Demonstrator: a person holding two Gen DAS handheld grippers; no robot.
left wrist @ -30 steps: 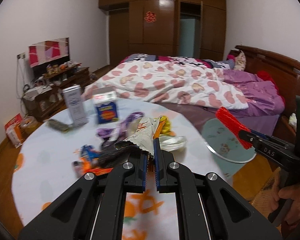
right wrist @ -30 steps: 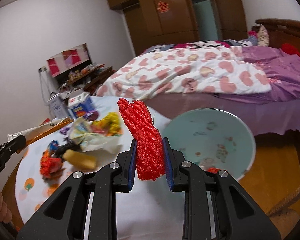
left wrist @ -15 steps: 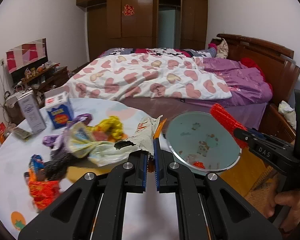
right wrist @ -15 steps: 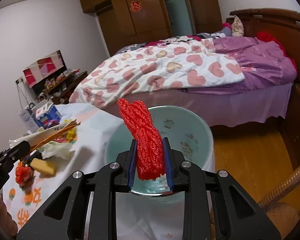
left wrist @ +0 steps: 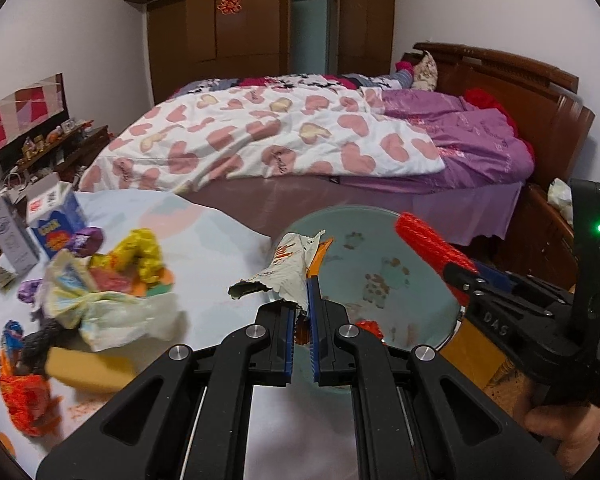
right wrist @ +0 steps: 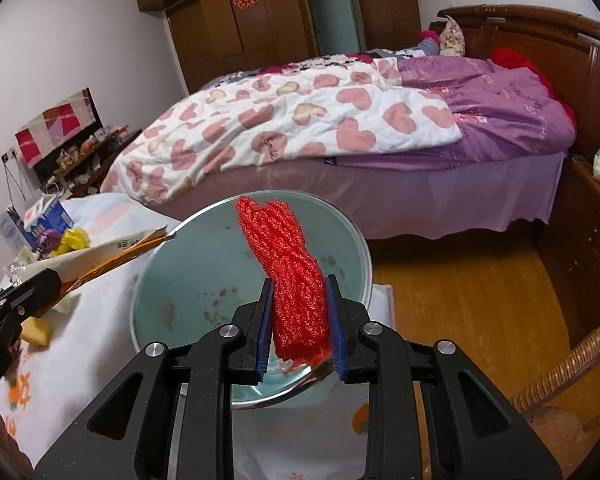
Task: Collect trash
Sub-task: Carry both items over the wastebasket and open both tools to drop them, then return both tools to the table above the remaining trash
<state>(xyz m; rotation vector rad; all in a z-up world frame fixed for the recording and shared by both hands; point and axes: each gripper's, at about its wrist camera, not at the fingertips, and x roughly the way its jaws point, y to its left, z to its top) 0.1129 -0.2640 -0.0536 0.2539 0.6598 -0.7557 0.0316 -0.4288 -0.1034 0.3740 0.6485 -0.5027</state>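
Both grippers hang over the pale-green round metal basin [right wrist: 172, 280] w/ trash, prob. to drop it in. Left gripper [left wrist: 302, 320] is clamped on a torn white-orange snack wrapper [left wrist: 290, 270]; right gripper [right wrist: 298, 316] pinches a red mesh net bundle [right wrist: 288, 276]. More litter sits on the table [left wrist: 216, 240].

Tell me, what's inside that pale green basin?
The basin holds brown specks and a small red scrap. The right gripper and its red mesh bundle cover part of the bottom.
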